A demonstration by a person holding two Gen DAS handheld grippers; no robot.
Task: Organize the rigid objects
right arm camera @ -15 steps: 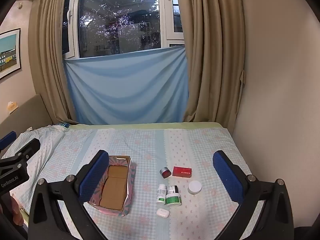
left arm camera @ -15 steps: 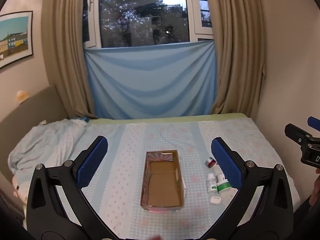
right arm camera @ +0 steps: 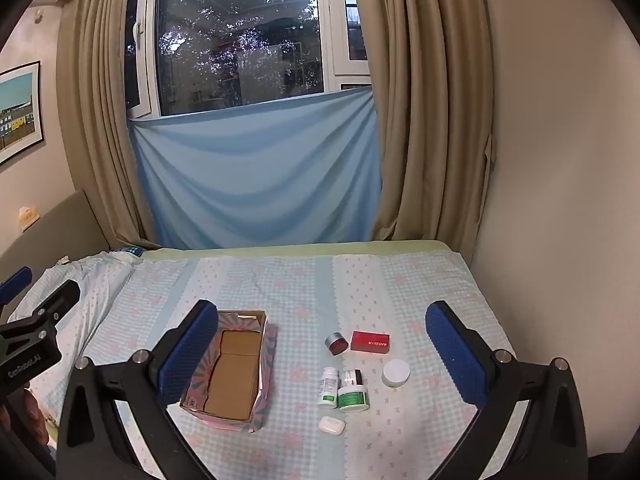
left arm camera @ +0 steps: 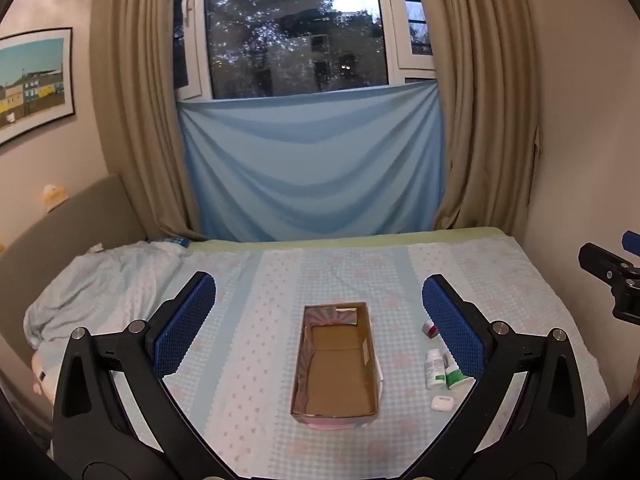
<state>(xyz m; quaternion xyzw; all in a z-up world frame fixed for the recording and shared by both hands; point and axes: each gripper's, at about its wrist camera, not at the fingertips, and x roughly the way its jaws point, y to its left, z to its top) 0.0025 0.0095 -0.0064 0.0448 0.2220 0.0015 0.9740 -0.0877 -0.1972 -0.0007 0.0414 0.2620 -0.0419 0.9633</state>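
An open cardboard box (left arm camera: 335,364) (right arm camera: 232,372) with a pink patterned outside lies empty on the bed. To its right lie a small red tin (right arm camera: 337,343) (left arm camera: 429,328), a red carton (right arm camera: 370,341), a white round jar (right arm camera: 395,373), a white bottle with a green label (right arm camera: 328,387) (left arm camera: 435,368), a green-labelled jar (right arm camera: 353,396) (left arm camera: 454,376) and a white earbud case (right arm camera: 332,425) (left arm camera: 442,402). My left gripper (left arm camera: 316,322) hangs open above the box. My right gripper (right arm camera: 322,354) hangs open above the small items. Neither touches anything.
The bed (right arm camera: 280,280) has a light blue checked sheet with a crumpled duvet (left arm camera: 100,280) at the left. A wall (right arm camera: 560,200) borders its right side; curtains (left arm camera: 480,120) and a blue cloth (left arm camera: 312,168) hang behind. A padded headboard (left arm camera: 60,232) is at the left.
Both views have shifted only slightly; the box and small items keep their places and both grippers stay open.
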